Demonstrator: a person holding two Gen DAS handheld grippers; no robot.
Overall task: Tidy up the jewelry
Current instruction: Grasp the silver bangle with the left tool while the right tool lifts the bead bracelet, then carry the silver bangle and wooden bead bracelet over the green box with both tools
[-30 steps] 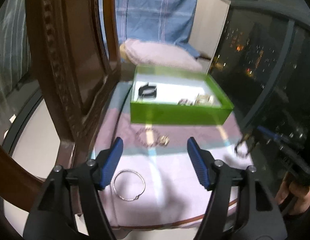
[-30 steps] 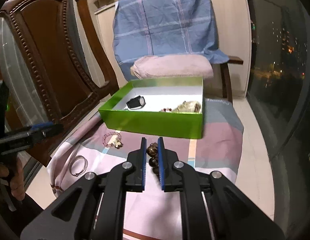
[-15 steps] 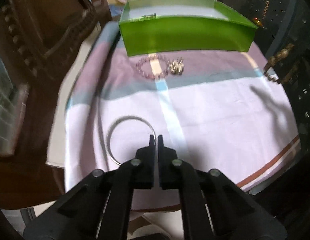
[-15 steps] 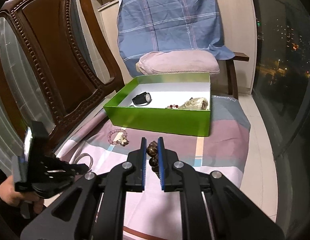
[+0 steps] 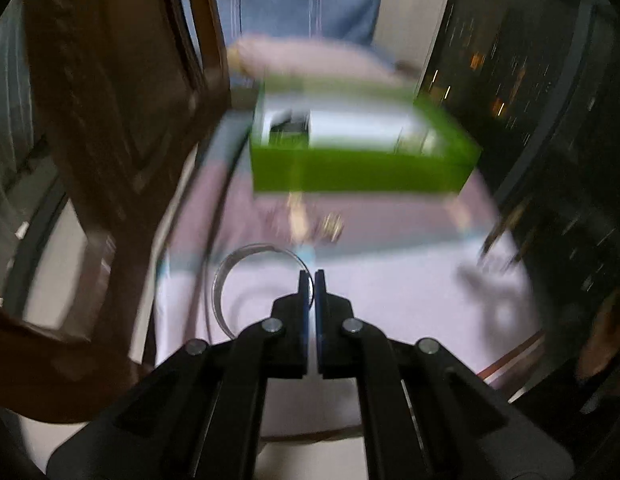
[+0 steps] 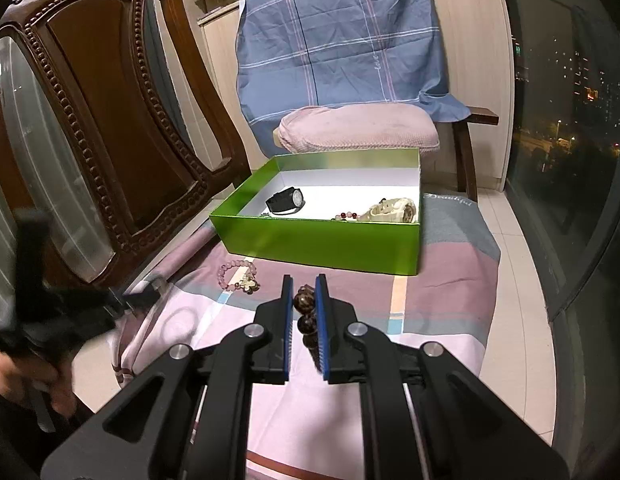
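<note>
At lower centre, the left tool (image 5: 309, 280) pinches the silver bangle's (image 5: 230, 268) right rim, ring face-on; the right tool (image 6: 304, 292) grips dark beads (image 6: 302, 304) strung along its fingers.

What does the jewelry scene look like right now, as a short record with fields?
left gripper: shut on the silver bangle
right gripper: shut on the dark bead bracelet
green box: open, on the striped cloth
in box: black watch, cream watch, a few small beads
loose on cloth: pink bead bracelet, in front of the box
</note>
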